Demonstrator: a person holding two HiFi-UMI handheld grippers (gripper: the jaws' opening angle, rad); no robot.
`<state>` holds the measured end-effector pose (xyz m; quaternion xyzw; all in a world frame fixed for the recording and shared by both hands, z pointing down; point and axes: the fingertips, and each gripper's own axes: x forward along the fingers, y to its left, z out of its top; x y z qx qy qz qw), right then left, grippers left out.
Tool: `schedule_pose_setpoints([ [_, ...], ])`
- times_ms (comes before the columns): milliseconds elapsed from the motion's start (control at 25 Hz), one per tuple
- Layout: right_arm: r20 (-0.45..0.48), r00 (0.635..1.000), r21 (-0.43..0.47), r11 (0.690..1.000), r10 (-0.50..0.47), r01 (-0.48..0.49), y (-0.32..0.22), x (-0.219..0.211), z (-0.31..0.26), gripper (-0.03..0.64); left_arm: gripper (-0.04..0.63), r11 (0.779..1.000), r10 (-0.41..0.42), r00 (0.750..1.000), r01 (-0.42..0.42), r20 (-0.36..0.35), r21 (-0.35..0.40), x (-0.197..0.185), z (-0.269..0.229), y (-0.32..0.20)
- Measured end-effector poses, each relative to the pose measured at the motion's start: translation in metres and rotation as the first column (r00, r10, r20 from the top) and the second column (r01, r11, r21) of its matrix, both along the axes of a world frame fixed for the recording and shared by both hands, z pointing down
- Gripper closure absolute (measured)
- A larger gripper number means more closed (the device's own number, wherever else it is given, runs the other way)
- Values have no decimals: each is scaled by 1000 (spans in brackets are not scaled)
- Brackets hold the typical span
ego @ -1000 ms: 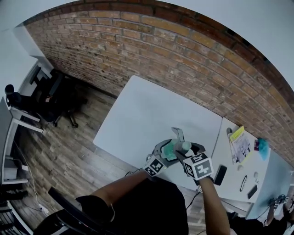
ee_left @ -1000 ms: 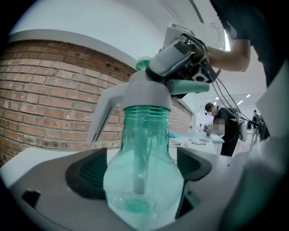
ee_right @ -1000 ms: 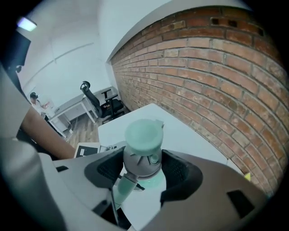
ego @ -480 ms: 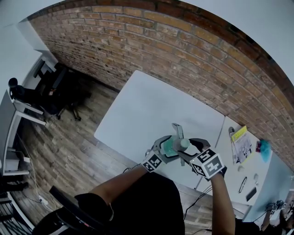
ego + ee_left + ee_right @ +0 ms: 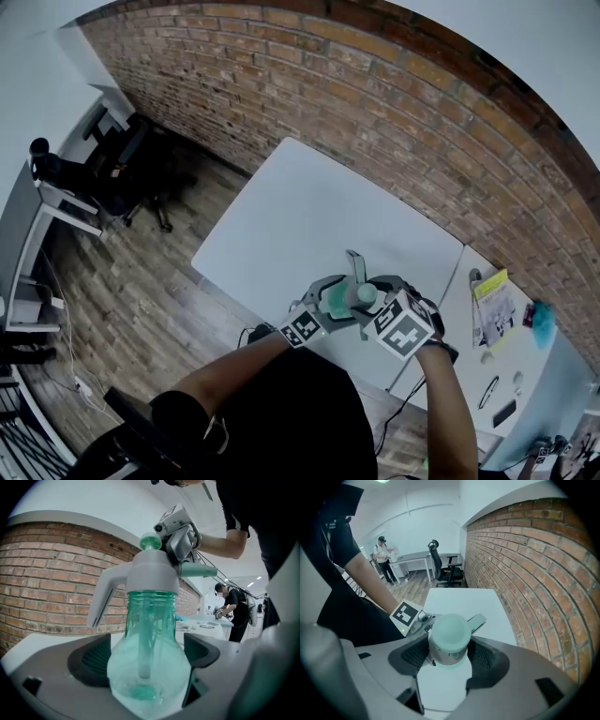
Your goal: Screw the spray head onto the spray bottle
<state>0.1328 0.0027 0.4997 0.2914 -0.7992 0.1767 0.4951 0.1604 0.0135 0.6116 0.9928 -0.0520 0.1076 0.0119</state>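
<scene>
The left claw [image 5: 145, 656] is being kept wide, its pads being pressed against the two sides of the round belly of the spray bottle [image 5: 149, 634], which is being held upright between them. The right claw [image 5: 450, 656] is being brought down from above and is being closed narrowly on the grey body of the spray head [image 5: 150, 576], just under its pale green knob [image 5: 449, 630].

As far as can be judged, the task is being carried through its main step. The head is already seated on the neck of the bottle, with no gap being shown between the grey collar and the green plastic. The dip tube [image 5: 144, 639] is hanging down inside. Whether the thread is fully tightened cannot be told. With both claws clamped, final turns and the letting go are judged to be left.

The bottle is being shown as clear green plastic, narrow at the ribbed neck and swelling to a bulb below, seemingly empty. The head is being shown as smooth grey, with a long trigger lever [image 5: 105, 597] sloping down one side.

The whole assembly is being held over the near part of the white table [image 5: 309, 216], close in front of the person. Whether its base is resting there cannot be told. A brick wall [image 5: 394, 103] is running behind the table.
</scene>
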Motion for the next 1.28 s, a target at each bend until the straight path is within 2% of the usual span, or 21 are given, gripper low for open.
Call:
schedule_pose_setpoints([
  [120, -31, 999, 20, 999, 31, -30, -1, 0, 2, 357, 115, 1000, -3, 1000, 3, -3, -2, 0, 0, 0],
  [240, -10, 988, 17, 988, 152, -152, 0, 2, 3, 357, 115, 1000, -9, 1000, 9, -12, -7, 0, 0, 2],
  [280, 8, 975, 18, 975, 222, -222, -1, 4, 2, 357, 115, 1000, -11, 1000, 11, -12, -5, 1, -1, 1],
  [400, 75, 904, 30, 906, 420, -423, -2, 9, 2, 357, 115, 1000, -23, 1000, 23, -10, -5, 3, 0, 2],
  [480, 96, 876, 51, 877, 472, -478, -3, 12, 2, 357, 115, 999, -31, 999, 31, -13, -6, 4, 0, 2],
  [560, 111, 871, 57, 872, 478, -486, -3, 13, 3, 357, 115, 999, -35, 999, 34, -14, -8, 5, 0, 1],
  [840, 136, 923, 62, 927, 360, -371, -1, 17, -8, 356, 116, 999, -31, 999, 31, -19, -15, 4, -1, 0],
  [1040, 130, 963, 36, 970, 235, -242, 7, 22, -16, 356, 115, 999, -33, 999, 32, -26, -18, 4, 0, 1],
  [1160, 91, 992, 27, 996, 86, -89, 12, 19, -24, 356, 116, 999, -36, 999, 35, -22, -18, 3, 1, 1],
  [1280, 28, 993, 35, 993, -114, 113, 15, 12, -31, 356, 115, 999, -36, 999, 36, -21, -19, 3, 1, 0],
])
